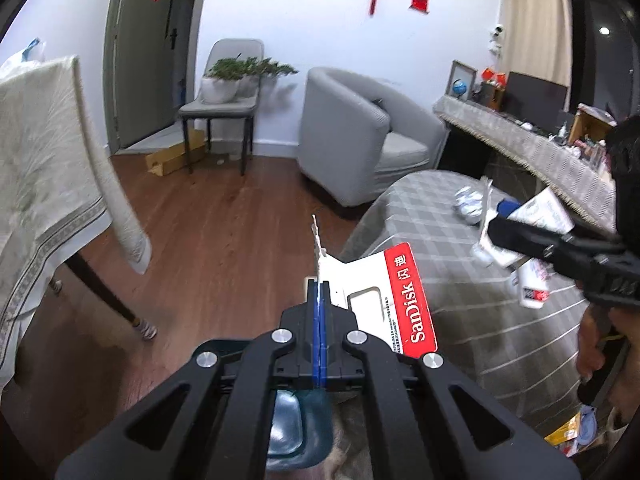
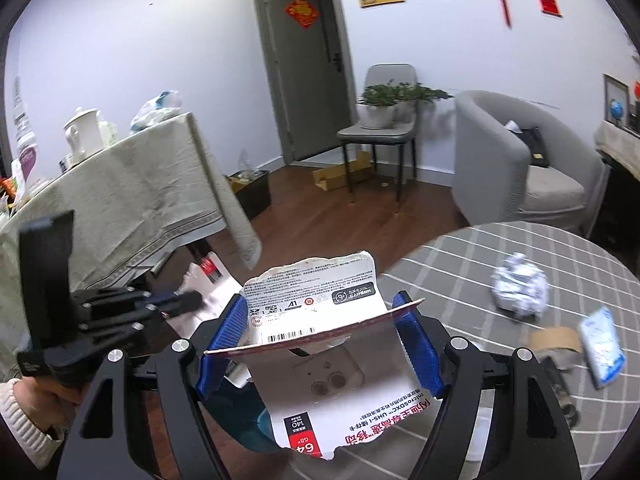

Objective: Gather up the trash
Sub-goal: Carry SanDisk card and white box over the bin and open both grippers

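Red-white card packaging (image 1: pixel 384 304) pinched in left hand-held gripper (image 1: pixel 320 280) – right hand-held gripper (image 2: pixel 320 312) clamps folded packaging (image 2: pixel 316 320)

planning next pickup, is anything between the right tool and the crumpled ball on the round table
Yes: torn packaging fills the right tool, spanning its pads. The tablecloth toward the crumpled ball looks bare.

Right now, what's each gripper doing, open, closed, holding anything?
Left gripper: closed on a torn SanDisk card pack.
Right gripper: fingers set wide, gripping a folded piece of card packaging.
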